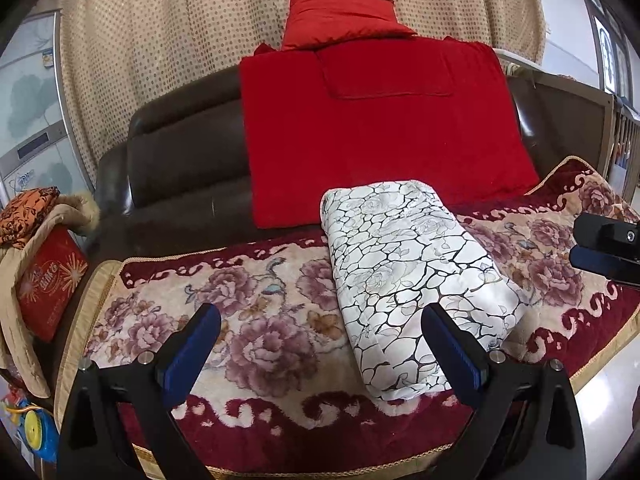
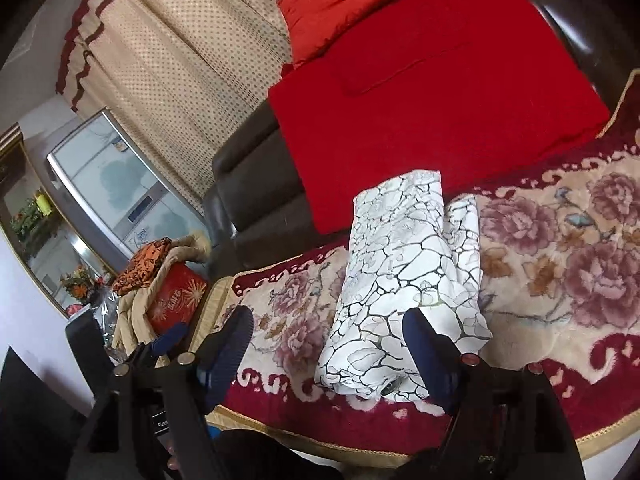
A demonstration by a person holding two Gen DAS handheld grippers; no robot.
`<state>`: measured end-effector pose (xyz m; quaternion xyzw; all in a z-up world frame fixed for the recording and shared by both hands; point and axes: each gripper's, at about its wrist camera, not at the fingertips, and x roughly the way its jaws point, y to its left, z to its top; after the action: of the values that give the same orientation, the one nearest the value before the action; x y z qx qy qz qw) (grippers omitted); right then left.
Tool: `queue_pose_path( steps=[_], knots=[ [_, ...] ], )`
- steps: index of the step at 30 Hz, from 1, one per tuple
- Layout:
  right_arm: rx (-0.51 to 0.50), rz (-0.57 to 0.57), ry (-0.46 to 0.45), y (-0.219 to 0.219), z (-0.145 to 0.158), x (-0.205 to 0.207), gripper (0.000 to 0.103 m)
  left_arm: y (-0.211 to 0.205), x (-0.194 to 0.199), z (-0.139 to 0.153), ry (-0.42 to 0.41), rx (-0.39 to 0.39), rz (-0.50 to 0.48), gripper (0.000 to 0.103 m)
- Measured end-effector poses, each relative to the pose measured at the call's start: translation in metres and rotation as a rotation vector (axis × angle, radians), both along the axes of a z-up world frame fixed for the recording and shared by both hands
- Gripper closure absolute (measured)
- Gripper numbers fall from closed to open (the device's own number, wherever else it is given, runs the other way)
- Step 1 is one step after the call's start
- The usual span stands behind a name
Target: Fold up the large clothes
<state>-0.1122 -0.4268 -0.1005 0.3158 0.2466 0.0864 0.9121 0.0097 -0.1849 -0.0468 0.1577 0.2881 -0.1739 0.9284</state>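
Left wrist view gives us the folded white garment, patterned with dark crackle lines, lying as one compact bundle on the floral blanket that covers the sofa seat. We count one such bundle. Its far end lies close to the lower edge of the red cloth draped over the sofa back.

We find the left gripper with its jaws spread wide; nothing sits between the blue pads, and the near end of the bundle appears just beyond its right finger, with contact not determinable. We find the right gripper likewise parted wide, holding nothing; the near corner of the bundle shows between its fingers, with neither pad pressing on it.

Counts: two grippers, one red cloth, one red cushion on top of the sofa back, one dark leather sofa, one dotted beige curtain behind it, one red printed box off the blanket's left end, one orange patterned fabric above that box.

Right wrist view alone shows a second loose fold along the bundle's right side, and flowers by a gilt-framed panel. Left wrist view alone shows the right gripper's tip entering at the right edge, and a blue and yellow toy at lower left.
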Motion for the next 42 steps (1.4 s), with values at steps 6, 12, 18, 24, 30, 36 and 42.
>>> queue_pose_path(
  steps=[6,12,18,24,30,36,42],
  knots=[
    [0.022,0.000,0.044,-0.013,-0.013,0.017,0.023,-0.008,0.024,-0.014,0.063,0.004,-0.009,0.003],
    [0.044,-0.003,0.111,-0.032,-0.034,0.049,0.023,-0.024,0.063,-0.038,0.135,0.026,-0.009,0.003],
    [0.055,-0.026,0.178,-0.057,-0.057,0.089,0.023,-0.041,0.102,-0.064,0.195,0.046,-0.008,0.003],
    [0.054,-0.022,0.229,-0.073,-0.076,0.123,0.023,-0.057,0.134,-0.082,0.229,0.048,-0.026,0.003],
    [0.045,-0.013,0.280,-0.082,-0.094,0.143,0.023,-0.070,0.153,-0.096,0.357,0.011,-0.145,0.003],
    [0.068,-0.001,0.314,-0.092,-0.109,0.156,0.021,-0.066,0.166,-0.116,0.472,-0.113,-0.269,0.003],
    [0.158,0.037,0.344,-0.101,-0.135,0.169,0.012,-0.057,0.187,-0.141,0.689,-0.265,-0.367,0.003]
  ],
)
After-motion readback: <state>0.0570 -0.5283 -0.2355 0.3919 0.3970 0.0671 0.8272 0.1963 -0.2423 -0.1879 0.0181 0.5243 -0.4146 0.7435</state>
